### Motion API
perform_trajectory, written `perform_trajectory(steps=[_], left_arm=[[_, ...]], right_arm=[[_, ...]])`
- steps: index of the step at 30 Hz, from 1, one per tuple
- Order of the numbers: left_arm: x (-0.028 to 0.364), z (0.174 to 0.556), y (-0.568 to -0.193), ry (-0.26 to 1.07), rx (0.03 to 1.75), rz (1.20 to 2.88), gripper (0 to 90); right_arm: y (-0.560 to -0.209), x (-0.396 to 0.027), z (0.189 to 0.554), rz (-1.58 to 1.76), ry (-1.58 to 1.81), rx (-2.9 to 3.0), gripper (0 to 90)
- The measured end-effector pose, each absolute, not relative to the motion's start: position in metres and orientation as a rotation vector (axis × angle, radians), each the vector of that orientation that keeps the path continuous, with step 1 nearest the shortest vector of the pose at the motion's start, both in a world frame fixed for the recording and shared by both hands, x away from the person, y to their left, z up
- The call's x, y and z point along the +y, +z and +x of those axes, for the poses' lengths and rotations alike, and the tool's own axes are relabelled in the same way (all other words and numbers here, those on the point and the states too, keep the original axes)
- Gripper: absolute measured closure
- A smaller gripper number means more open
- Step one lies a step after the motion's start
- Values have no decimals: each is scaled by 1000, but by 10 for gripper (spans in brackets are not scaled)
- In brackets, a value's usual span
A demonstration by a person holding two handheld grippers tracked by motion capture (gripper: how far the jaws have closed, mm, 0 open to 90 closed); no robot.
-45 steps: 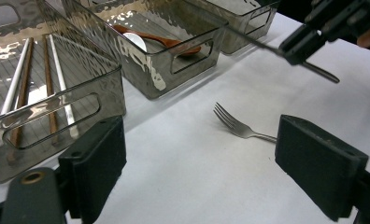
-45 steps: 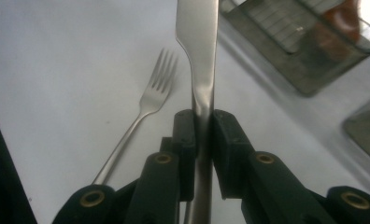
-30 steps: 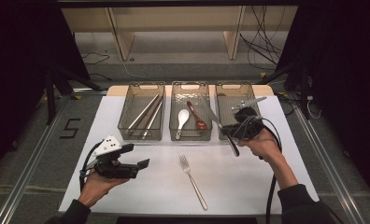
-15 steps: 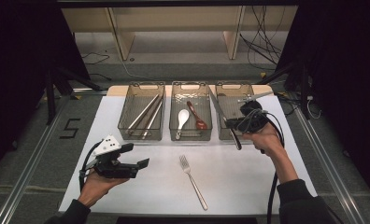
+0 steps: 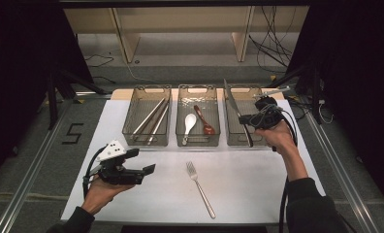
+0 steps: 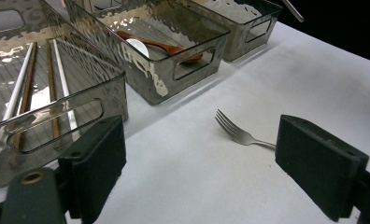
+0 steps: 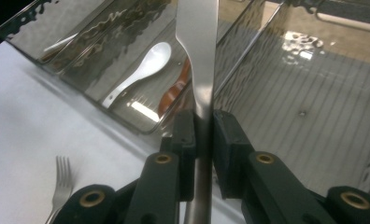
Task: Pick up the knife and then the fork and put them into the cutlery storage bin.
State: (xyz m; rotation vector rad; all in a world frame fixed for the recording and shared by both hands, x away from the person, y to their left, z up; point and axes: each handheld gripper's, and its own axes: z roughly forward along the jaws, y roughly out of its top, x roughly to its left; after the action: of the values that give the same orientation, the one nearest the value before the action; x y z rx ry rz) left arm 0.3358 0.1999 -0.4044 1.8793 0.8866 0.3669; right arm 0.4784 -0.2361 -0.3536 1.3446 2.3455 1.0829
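Two tongs: right gripper (image 7: 203,128) clamps knife (image 5: 237,112) mid-handle over right bin (image 5: 234,141), likely sorting it; left gripper (image 6: 199,161) wide open, empty, near fork (image 5: 200,188).

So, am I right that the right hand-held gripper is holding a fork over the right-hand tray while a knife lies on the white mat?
Not quite: the two are swapped. The right hand-held gripper is clamped on a knife, as the right gripper view shows, and holds it over the right-hand tray. The fork is what lies on the white mat, seen in the high view.
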Motion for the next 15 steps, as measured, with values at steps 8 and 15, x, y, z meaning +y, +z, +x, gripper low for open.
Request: perform_trajectory(steps=[8,15], left_arm=[[201,335,-404,367,882,1878,158],[202,335,-404,365,889,1872,158]], right_arm=[[-347,-238,498,1397,1029,2298,806],[-343,-238,516,1458,990,2251,805]])
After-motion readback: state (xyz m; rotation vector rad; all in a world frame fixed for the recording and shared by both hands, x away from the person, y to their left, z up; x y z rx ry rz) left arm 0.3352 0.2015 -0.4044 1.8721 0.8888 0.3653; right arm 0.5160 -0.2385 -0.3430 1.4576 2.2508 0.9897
